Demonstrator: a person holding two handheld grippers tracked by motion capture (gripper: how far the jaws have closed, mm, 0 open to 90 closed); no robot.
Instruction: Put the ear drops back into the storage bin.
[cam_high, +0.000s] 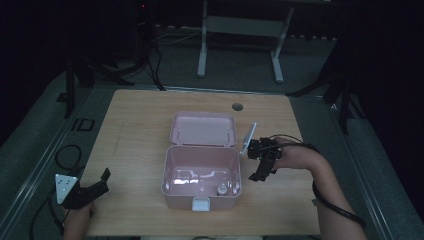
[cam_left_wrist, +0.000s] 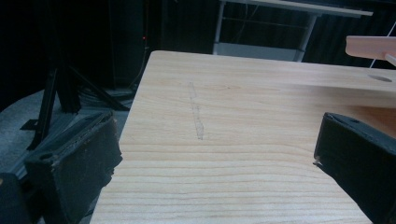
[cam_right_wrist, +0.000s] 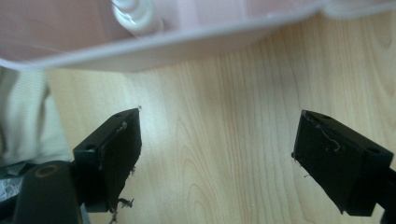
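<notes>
Now R gripper (cam_high: 261, 167) jaws wide, nothing between, just beside open pink box (cam_high: 172, 172); small bottle (cam_high: 220, 189), prob., inside. L gripper (cam_high: 97, 186) released at table (cam_high: 140, 107) corner.

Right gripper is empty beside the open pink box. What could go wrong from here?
1. The right gripper, jaws open, sits close to the pink box wall; a careless move may shove the box across the table.
2. The small bottle stands by the box's front wall, so a bump might tip it.
3. The lid lies fully back; catching it could drag the box.
</notes>
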